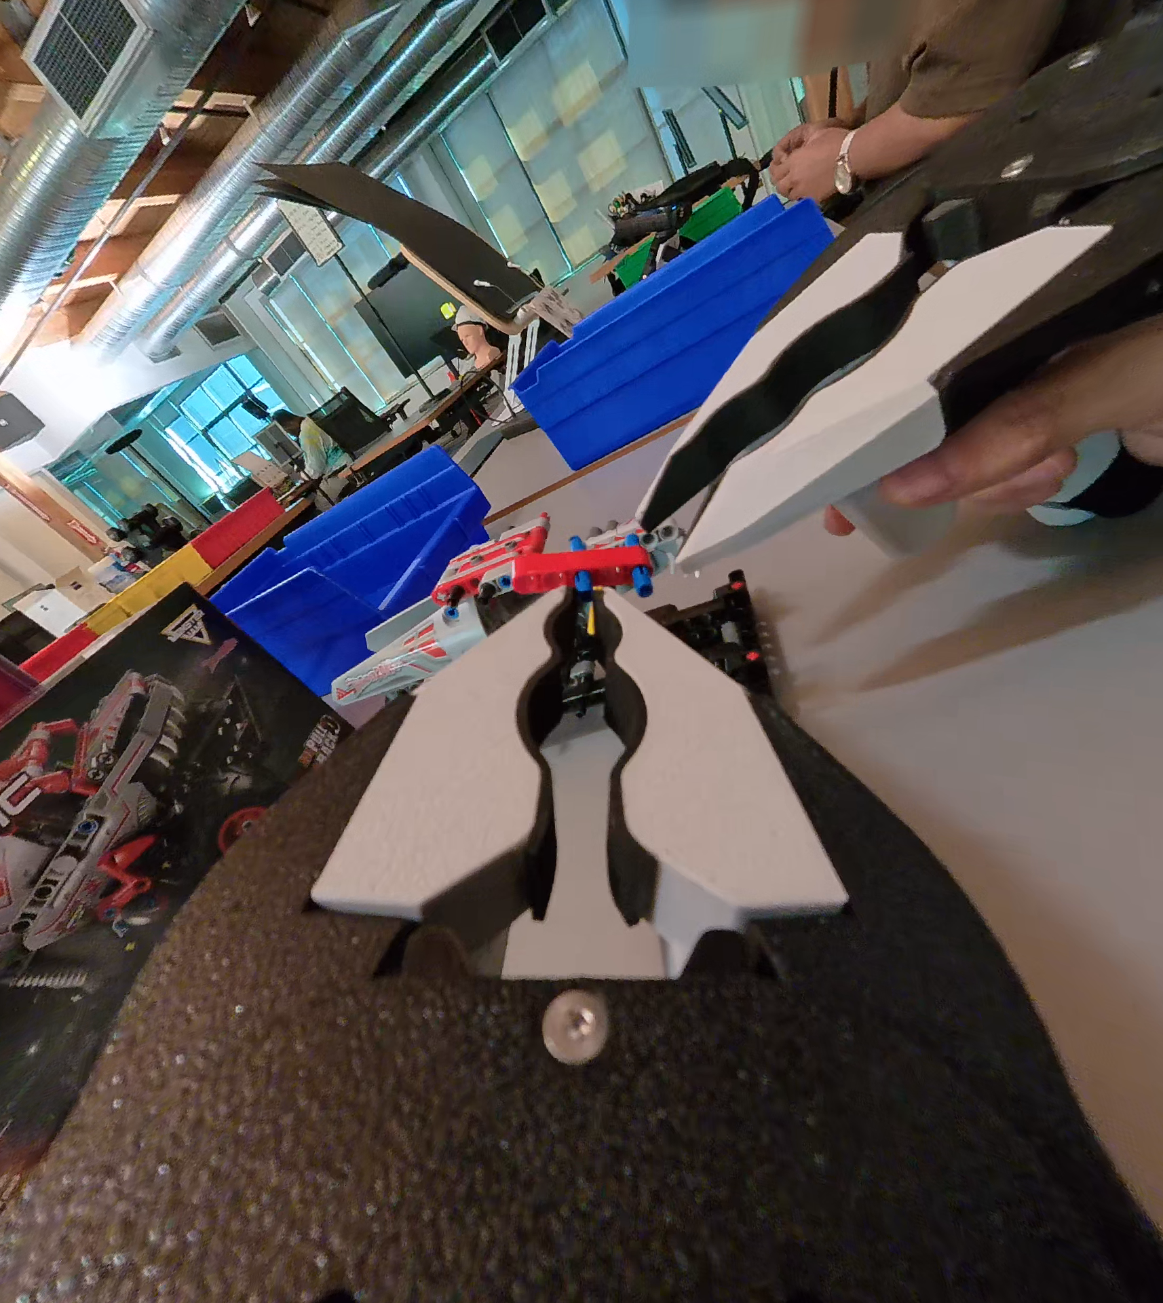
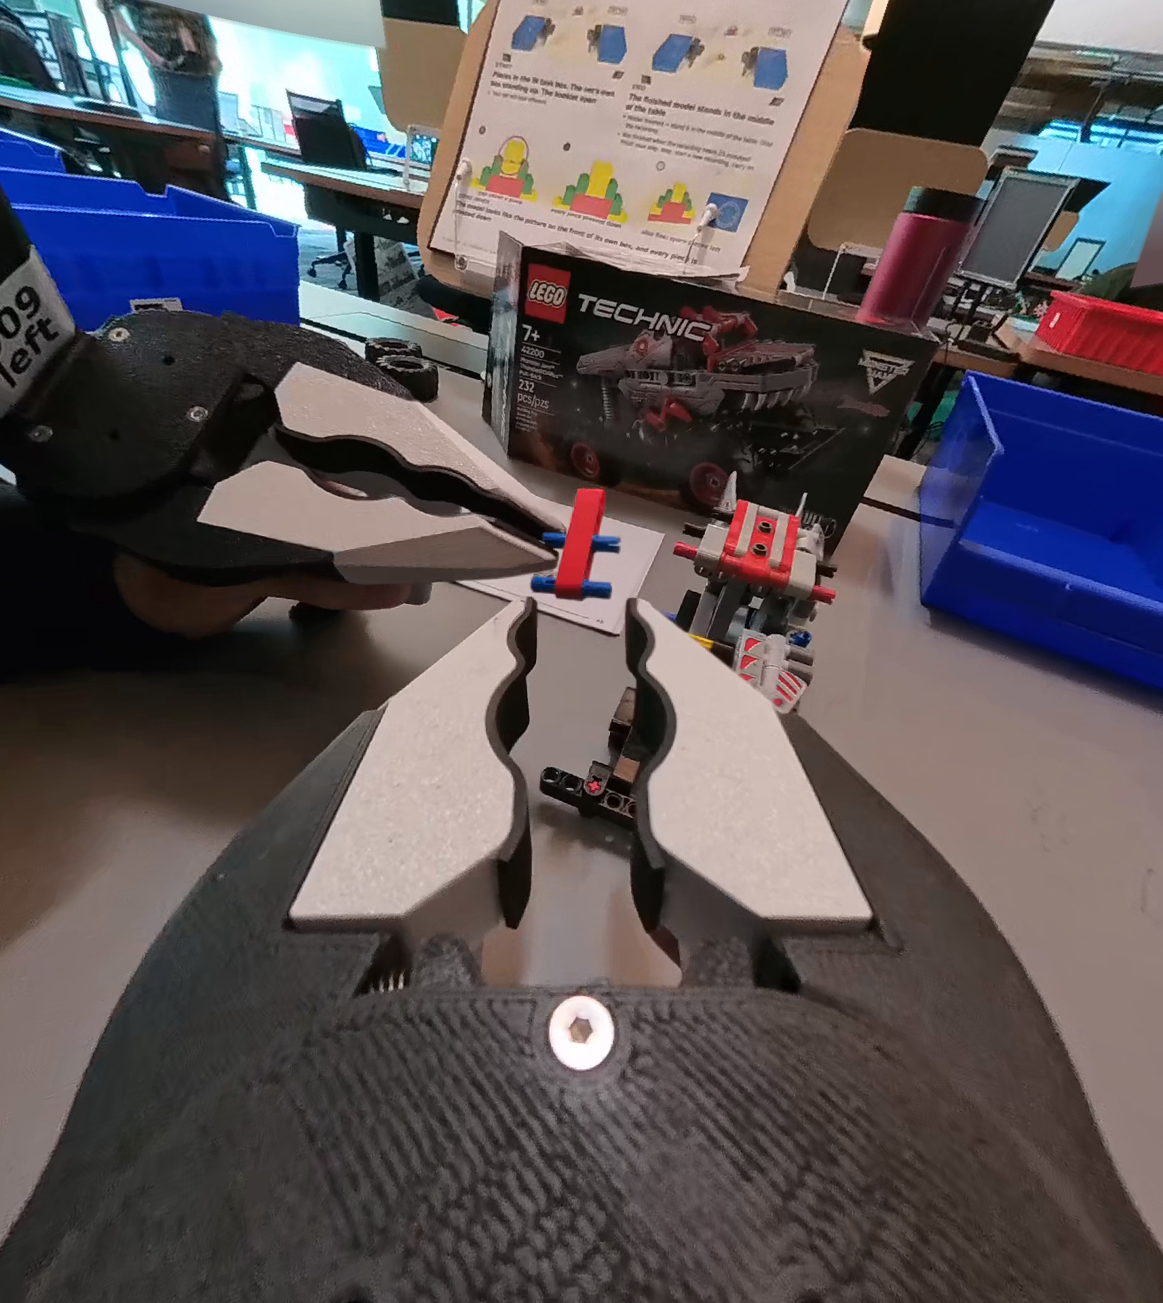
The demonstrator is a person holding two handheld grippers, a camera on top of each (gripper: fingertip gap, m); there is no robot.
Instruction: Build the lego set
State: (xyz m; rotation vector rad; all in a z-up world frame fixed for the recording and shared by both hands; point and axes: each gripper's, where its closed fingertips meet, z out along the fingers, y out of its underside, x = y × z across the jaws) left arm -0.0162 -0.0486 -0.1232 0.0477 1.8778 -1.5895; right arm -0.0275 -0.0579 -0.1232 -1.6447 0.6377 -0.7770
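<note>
The left tongs [image 2: 550, 546] are closed on one of the blue pins of a red beam [image 2: 579, 543], holding it in the air above the table [image 2: 141, 811]. In the right wrist view the beam stands nearly upright, its long axis running top to bottom, with blue pins sticking out sideways at two levels. The half-built truck [image 2: 755, 571] sits on the table just to the right of the beam and a little behind it, in front of the set's box [image 2: 705, 381]. The right tongs [image 2: 582, 613] are open and empty, their tips just below the beam and aimed up toward it, with a black frame piece [image 2: 600, 782] lying on the table beneath their gap. Of the two, the left tongs already have the beam; the right tongs are the nearer to the truck. The next move probably turns on carrying the beam rightward to the truck, pins lined up with its holes.
</note>
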